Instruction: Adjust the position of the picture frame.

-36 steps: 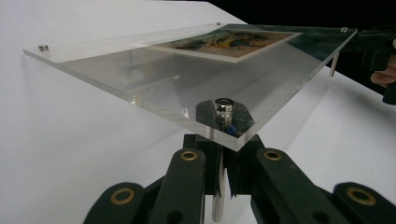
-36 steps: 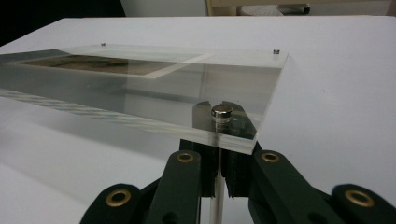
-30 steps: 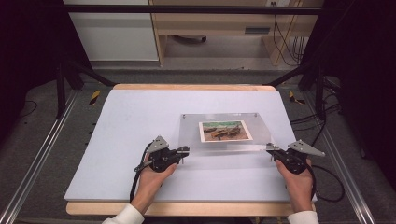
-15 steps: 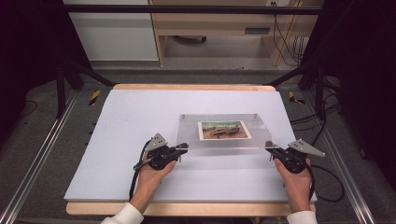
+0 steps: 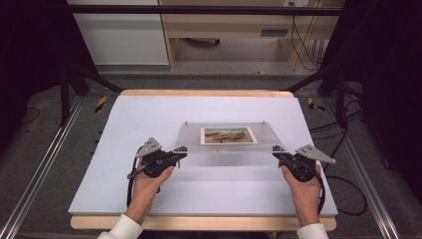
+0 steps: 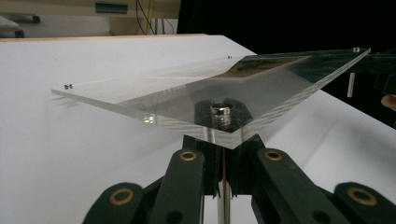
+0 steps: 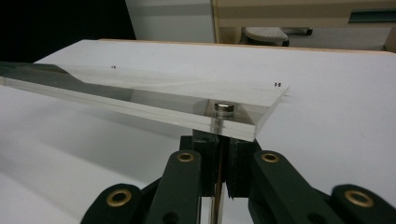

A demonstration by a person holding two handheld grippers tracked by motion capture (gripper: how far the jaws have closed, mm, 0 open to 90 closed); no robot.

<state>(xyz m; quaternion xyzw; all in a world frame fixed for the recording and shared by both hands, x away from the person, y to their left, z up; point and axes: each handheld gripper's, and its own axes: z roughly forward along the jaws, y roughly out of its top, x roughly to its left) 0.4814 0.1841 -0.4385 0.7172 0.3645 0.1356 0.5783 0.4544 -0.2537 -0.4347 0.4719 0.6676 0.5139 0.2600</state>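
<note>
While the clear acrylic frame (image 5: 224, 142) sits above the middle of the white desk (image 5: 124, 119), it's held at its two near corners, one per tongs, with a small landscape picture (image 5: 229, 135) sandwiched in the centre. Left tongs (image 5: 181, 150) closed on the metal standoff pin (image 6: 222, 140) under the near-left corner; left gripper view shows the jaws pinched tight on that pin, screw head (image 6: 221, 110) visible through the plate above. Right tongs (image 5: 275, 150) same story at the near-right corner, jaws clamped on the pin (image 7: 218, 130) below its screw head (image 7: 224, 108). Plate tilts slightly, near edge raised off the desk; can't tell whether the far corners (image 5: 186, 123) touch the surface. Hands come in from the bottom edge, white cuffs showing, cables trailing. Wooden desk edge (image 5: 199, 93) behind, cabinet beyond.
</note>
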